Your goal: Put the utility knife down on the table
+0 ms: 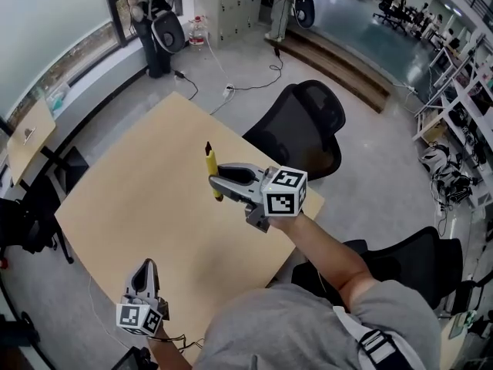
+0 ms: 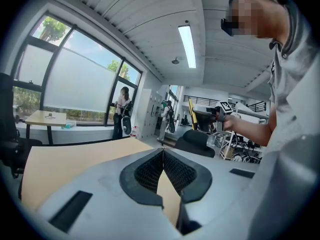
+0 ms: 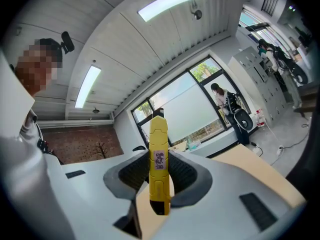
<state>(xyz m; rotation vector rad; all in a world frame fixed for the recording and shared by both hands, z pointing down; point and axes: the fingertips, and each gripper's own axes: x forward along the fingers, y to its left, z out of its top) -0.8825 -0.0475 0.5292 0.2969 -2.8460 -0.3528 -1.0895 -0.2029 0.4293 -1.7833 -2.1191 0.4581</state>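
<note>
A yellow utility knife (image 1: 212,173) with a black tip is held above the light wooden table (image 1: 139,206), upright between the jaws of my right gripper (image 1: 216,181). In the right gripper view the utility knife (image 3: 159,164) stands vertical, clamped by my right gripper (image 3: 159,176), with a small label on its body. My left gripper (image 1: 145,277) hovers at the table's near edge with its jaws together and nothing in them. In the left gripper view my left gripper (image 2: 163,159) is shut over the table (image 2: 75,159), and the right gripper (image 2: 216,113) with the knife (image 2: 192,113) shows far off.
Two black office chairs (image 1: 304,126) stand at the table's right side. A person (image 1: 146,14) with equipment stands by the window at the back left. A smaller table (image 1: 27,133) sits at the far left. Cables lie on the grey floor.
</note>
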